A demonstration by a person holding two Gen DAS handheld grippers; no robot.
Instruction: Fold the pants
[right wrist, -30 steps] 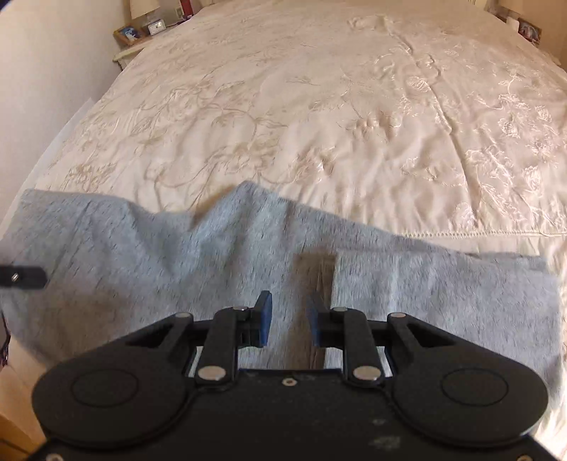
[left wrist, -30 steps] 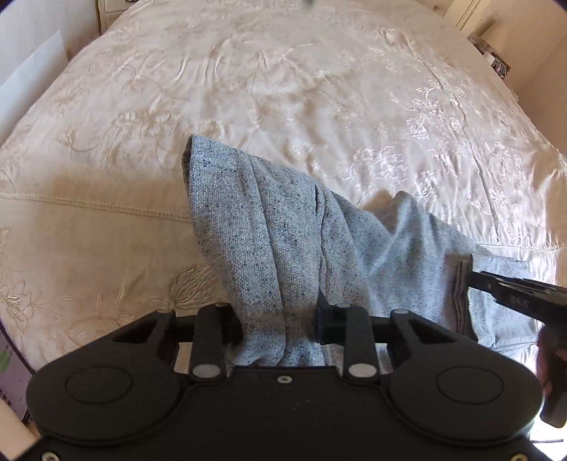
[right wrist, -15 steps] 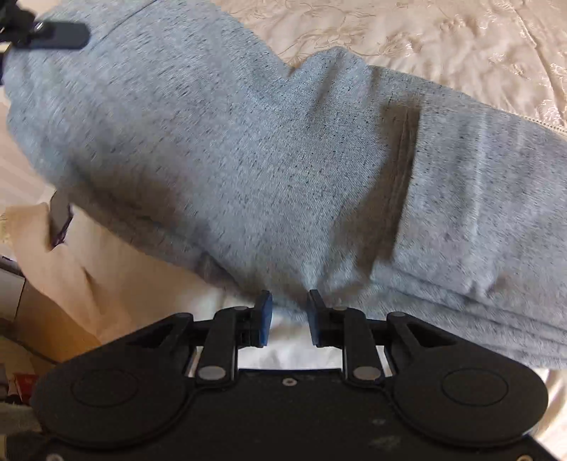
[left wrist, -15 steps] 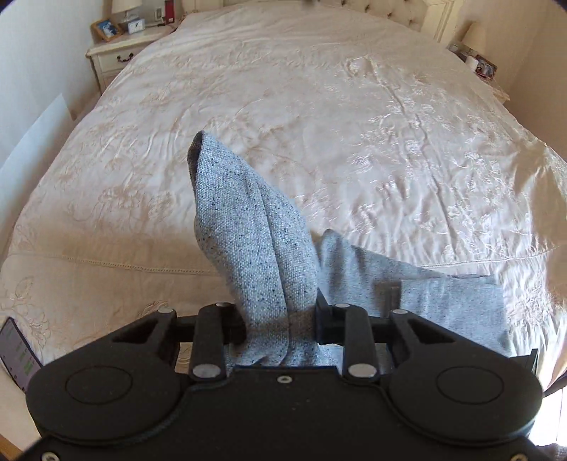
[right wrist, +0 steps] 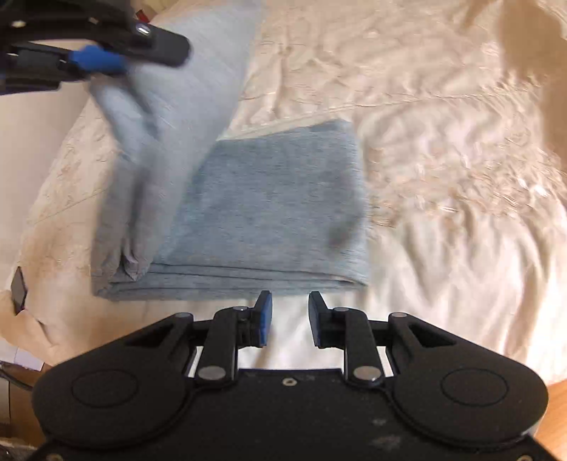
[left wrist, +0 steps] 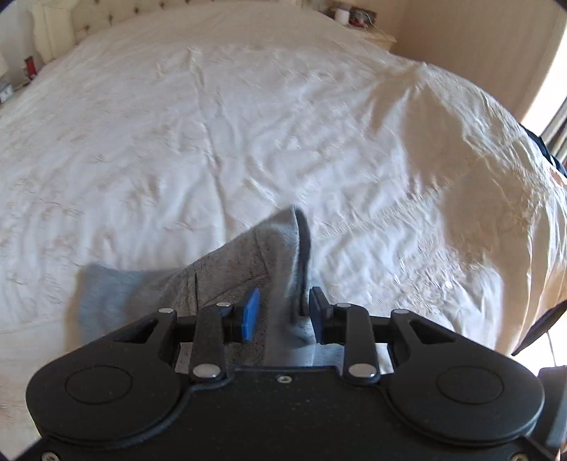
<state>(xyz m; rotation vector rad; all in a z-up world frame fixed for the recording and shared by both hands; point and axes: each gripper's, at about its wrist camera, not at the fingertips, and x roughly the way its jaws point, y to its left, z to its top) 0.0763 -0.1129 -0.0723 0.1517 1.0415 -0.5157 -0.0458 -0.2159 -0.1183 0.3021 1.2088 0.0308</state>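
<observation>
The grey pants (right wrist: pixel 269 216) lie partly folded on the cream bed, stacked in layers with the fold edge toward me. One end of the pants (right wrist: pixel 184 88) is lifted at the left. My left gripper (left wrist: pixel 282 312) has its jaws apart with that lifted cloth (left wrist: pixel 283 255) between them, resting against the right pad. It also shows in the right wrist view (right wrist: pixel 106 56) at the top left, by the raised cloth. My right gripper (right wrist: pixel 286 314) is open and empty, just short of the fold edge.
The embroidered cream bedspread (left wrist: pixel 248 124) fills both views. A nightstand (left wrist: pixel 358 21) with small items stands beyond the bed's far corner. The bed's edge and a dark object (right wrist: pixel 18 289) are at the left in the right wrist view.
My left gripper has opened and swung over the folded part with the lifted end. My right gripper has pulled back from under the cloth to the fold edge.
</observation>
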